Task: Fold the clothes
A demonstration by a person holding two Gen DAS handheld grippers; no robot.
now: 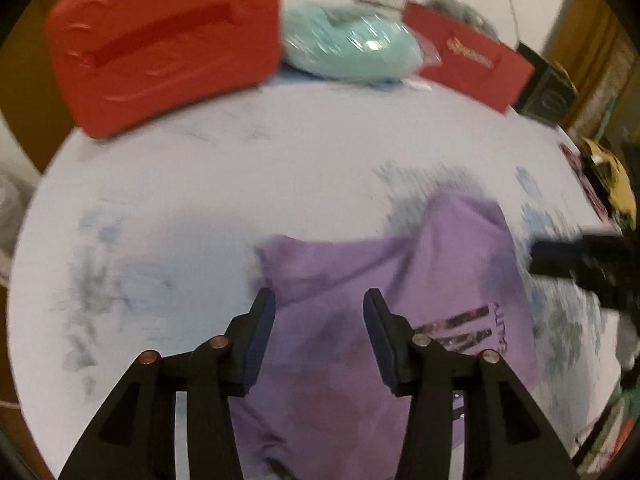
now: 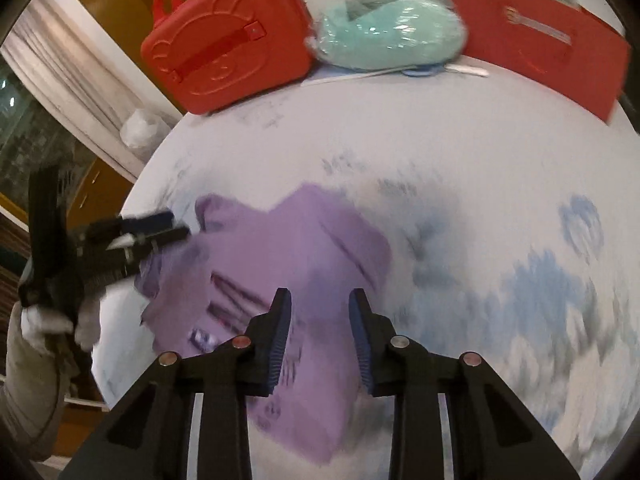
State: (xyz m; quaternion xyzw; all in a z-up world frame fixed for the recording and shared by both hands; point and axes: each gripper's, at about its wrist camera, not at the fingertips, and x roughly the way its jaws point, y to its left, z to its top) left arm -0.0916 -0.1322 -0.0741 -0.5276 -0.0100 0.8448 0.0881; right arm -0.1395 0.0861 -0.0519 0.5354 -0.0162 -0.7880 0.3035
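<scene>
We see a purple shirt (image 1: 384,312) lying crumpled on a round white table (image 1: 240,168) that has blue and gray smudges on it. The shirt sits on the near side of the table, close to both claws. It has dark stripes and some letters printed on it, but they are too blurry for us to read.

Our left claw (image 1: 319,304) is wide open and holds nothing — we can see the purple cloth through the gap between its two fingers. The shirt lies under it. From the other camera, this claw (image 2: 176,226) pokes in from the left side, right at the edge of the shirt, and we cannot tell if it touches.

Our right claw (image 2: 320,304) is open too, with nothing in it. It hangs over the right part of the shirt (image 2: 280,264). In the left camera it (image 1: 536,256) shows up as a dark blur just beside the shirt.

At the far side of the table we see a red plastic case (image 2: 228,52) with handles, a mint green bundle (image 2: 392,36) wrapped in shiny plastic, and a red bag (image 2: 540,48) — all well apart from the shirt.
</scene>
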